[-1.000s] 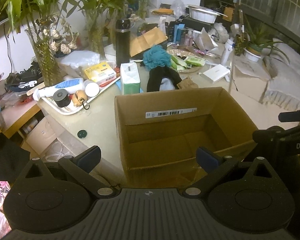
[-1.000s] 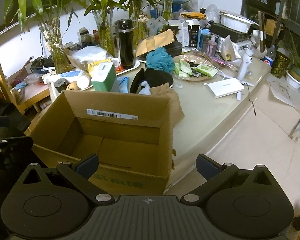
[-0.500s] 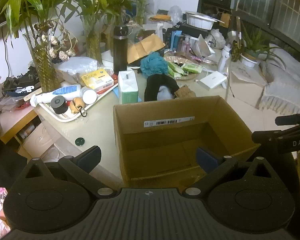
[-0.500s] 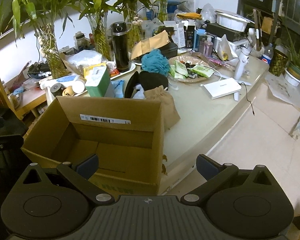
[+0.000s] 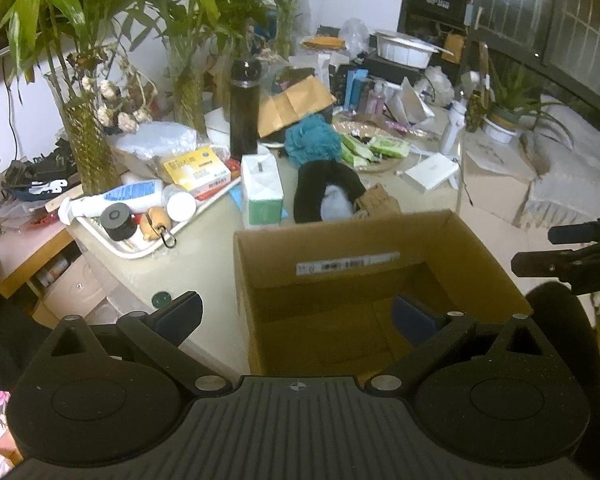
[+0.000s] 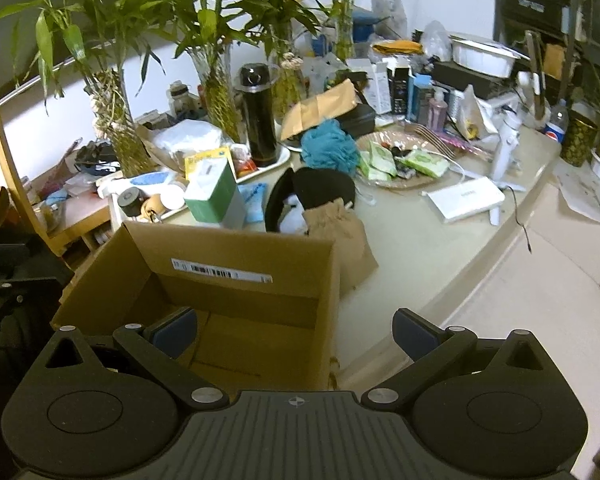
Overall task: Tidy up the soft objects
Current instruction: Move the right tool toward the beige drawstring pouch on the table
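both tools higher above box

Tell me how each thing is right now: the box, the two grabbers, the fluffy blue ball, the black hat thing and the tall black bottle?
Cardboard box: open on top, nothing inside.
Left gripper: open, holding nothing.
Right gripper: open, holding nothing.
Teal bath pouf: lying on the table, outside the box.
Black soft item: lying on the table behind the box.
Black bottle: upright, lid on.

box: an open brown cardboard box, empty, upright.
black plush: lain just behind the box.
teal pouf: set farther behind.
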{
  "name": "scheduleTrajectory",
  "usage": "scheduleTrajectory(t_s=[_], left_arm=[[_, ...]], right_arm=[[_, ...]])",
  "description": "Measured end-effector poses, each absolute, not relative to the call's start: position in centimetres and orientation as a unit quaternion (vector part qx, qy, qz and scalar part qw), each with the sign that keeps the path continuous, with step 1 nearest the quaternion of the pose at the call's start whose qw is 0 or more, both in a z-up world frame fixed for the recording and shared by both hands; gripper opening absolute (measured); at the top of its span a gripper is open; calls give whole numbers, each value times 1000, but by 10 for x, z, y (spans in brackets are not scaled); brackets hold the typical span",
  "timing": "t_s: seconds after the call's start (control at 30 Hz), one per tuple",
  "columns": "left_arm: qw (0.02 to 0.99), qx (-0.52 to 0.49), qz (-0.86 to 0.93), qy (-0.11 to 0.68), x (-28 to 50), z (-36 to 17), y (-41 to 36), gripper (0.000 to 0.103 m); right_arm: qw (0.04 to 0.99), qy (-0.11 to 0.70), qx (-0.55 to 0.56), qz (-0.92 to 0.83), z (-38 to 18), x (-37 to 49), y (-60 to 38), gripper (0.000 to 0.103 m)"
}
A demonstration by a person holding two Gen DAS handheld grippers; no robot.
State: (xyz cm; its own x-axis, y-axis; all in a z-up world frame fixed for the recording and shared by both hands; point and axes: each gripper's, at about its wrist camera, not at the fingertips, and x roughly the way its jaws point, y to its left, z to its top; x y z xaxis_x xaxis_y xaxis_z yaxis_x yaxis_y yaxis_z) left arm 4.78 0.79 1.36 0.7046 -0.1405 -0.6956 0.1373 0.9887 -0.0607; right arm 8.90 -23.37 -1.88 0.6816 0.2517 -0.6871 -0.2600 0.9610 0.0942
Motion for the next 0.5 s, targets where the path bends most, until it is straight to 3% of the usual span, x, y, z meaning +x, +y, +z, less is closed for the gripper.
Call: scheduleTrajectory(t_s=[0.5], left_arm=[[930, 11, -79, 358, 72, 35, 23, 103]], right_arm=[[921, 369, -33, 120, -6, 132, -232, 103]])
